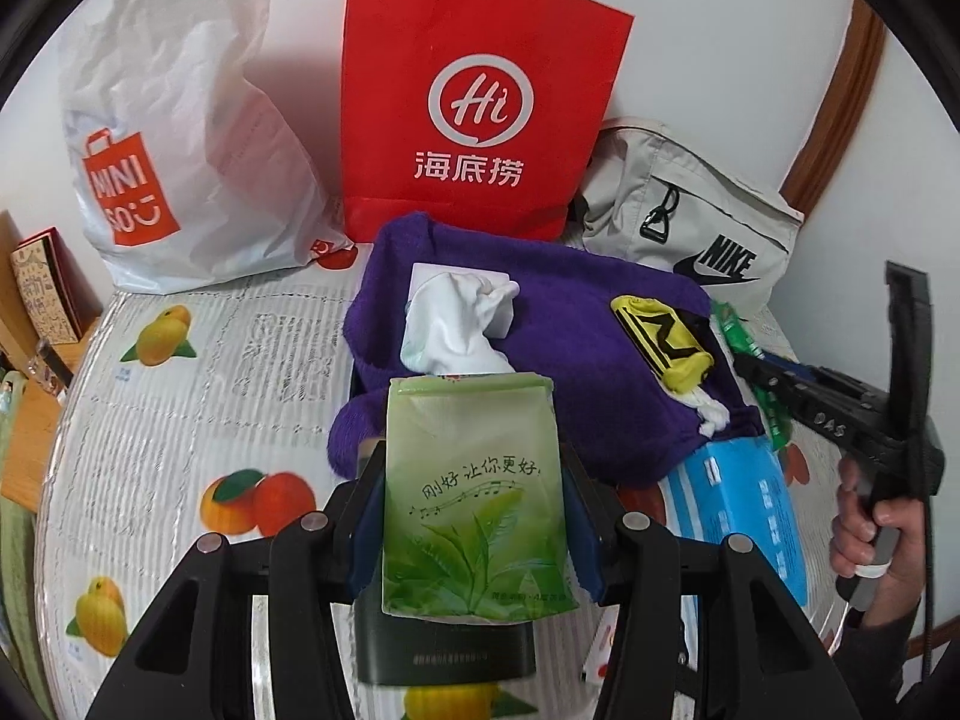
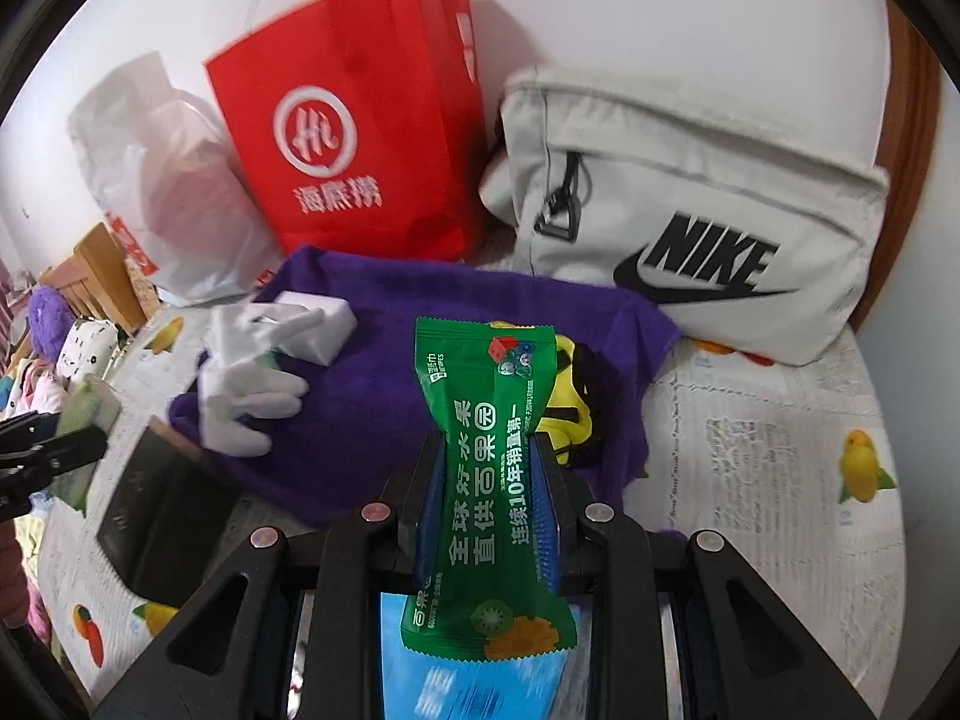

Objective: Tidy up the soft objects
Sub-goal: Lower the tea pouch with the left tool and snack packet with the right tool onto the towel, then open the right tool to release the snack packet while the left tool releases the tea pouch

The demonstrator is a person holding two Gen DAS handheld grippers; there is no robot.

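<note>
White wall [image 1: 720, 30], perhaps wooden door trim [image 1: 840, 120].

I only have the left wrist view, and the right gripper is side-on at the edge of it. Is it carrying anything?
Observer: Yes. The right gripper is shut on a green wet-wipe packet, pinched around its middle.
Operator: What is directly under that packet?
Observer: A blue pack shows just below its lower end, blurred.
Operator: My green tea tissue pack hides the black thing under it. What is it?
Observer: A black box, lying tilted against the purple towel.
Operator: Anything left of the table I can't see?
Observer: A purple fuzzy item and patterned fabrics, beside a wooden piece.
</note>
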